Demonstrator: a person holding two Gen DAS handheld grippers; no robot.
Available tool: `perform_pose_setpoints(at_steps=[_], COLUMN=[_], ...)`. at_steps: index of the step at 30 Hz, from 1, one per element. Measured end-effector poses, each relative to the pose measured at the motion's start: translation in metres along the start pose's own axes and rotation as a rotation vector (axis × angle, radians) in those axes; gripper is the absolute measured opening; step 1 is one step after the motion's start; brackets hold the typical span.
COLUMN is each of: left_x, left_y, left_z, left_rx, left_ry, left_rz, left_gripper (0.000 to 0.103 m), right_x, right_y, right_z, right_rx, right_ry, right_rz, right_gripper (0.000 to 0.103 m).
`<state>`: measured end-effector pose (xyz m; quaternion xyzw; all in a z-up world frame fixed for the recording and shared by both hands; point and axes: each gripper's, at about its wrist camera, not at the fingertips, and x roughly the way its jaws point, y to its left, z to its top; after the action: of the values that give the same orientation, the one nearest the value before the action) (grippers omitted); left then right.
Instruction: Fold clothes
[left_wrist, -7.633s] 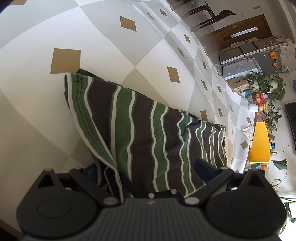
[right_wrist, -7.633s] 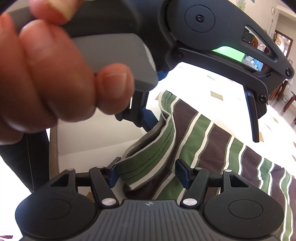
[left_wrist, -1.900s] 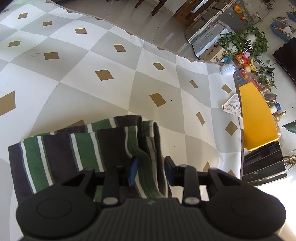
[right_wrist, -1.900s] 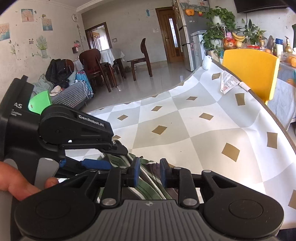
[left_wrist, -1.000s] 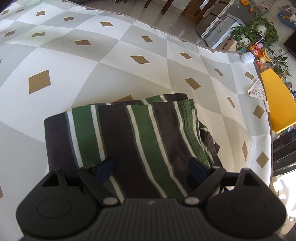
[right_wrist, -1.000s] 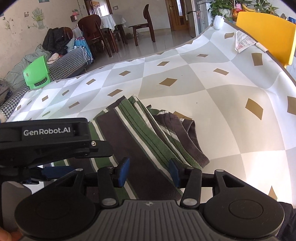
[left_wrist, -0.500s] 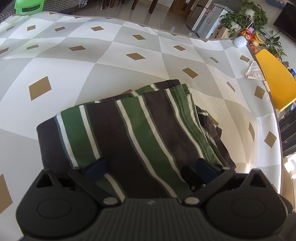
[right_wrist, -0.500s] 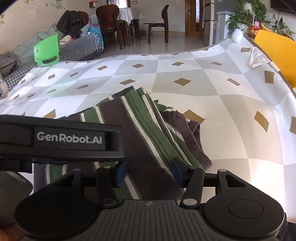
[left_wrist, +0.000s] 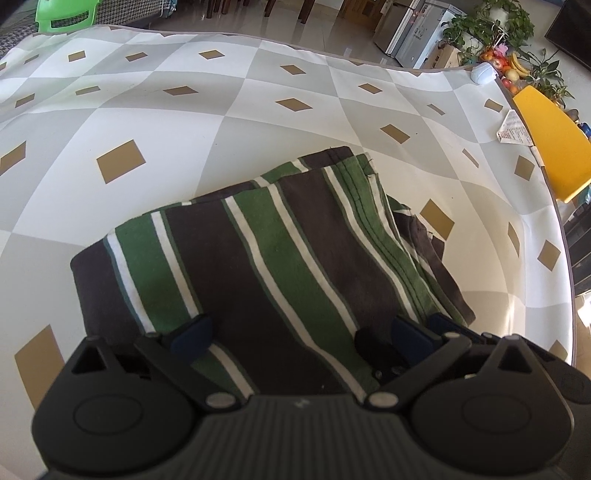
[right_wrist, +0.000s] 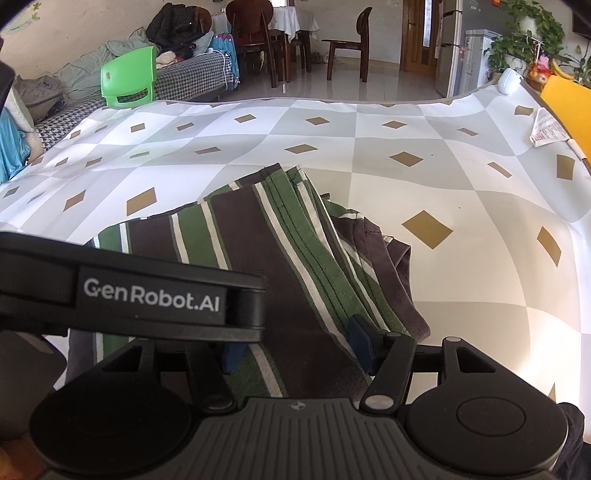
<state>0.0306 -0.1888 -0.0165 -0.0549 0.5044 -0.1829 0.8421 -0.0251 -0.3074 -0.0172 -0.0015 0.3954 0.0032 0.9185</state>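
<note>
One legible mark appears: "GenRobot.AI" in white letters on the black body of my left gripper (right_wrist: 147, 291), seen crossing the right wrist view. My left gripper's fingers (left_wrist: 192, 332) are spread wide and released, holding nothing, above the near edge of the folded dark-brown, green and white striped garment (left_wrist: 266, 258). My right gripper (right_wrist: 299, 350) likewise has its blue-padded fingers (right_wrist: 360, 341) parted and empty over the same near edge. The garment lies flat in a rough rectangle on the counter, with looser brown layers showing along its right side. The counter is covered by a white and grey checked cloth with gold diamonds (left_wrist: 258, 96). A small printed paper packet (right_wrist: 546, 129) lies near the cloth's far right edge; its print is too small to read. A yellow chair (left_wrist: 550, 140) stands just beside that edge. Beyond the counter are a green plastic chair (right_wrist: 129, 77), dark wooden chairs (right_wrist: 347, 40), a wooden door (right_wrist: 421, 33), potted plants (right_wrist: 524, 37) and a tiled floor.
</note>
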Motion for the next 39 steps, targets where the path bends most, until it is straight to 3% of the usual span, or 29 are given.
perform_pose_setpoints(at_steps=[21,39], left_x=[-0.03,-0.047], left_y=[0.034,0.059], left_z=[-0.033,-0.049], left_rx=[0.044,0.053], left_ry=[-0.023,-0.032], left_rz=[0.023,0.047], left_gripper=[0.103,0.103], right_x=[-0.015,-0.02], right_y=[0.044,0.078], right_z=[-0.018,-0.026], right_rx=[-0.107,-0.195], right_ry=[0.019,0.009], right_rz=[0.068,0.075], right_gripper=[0.068,0.069])
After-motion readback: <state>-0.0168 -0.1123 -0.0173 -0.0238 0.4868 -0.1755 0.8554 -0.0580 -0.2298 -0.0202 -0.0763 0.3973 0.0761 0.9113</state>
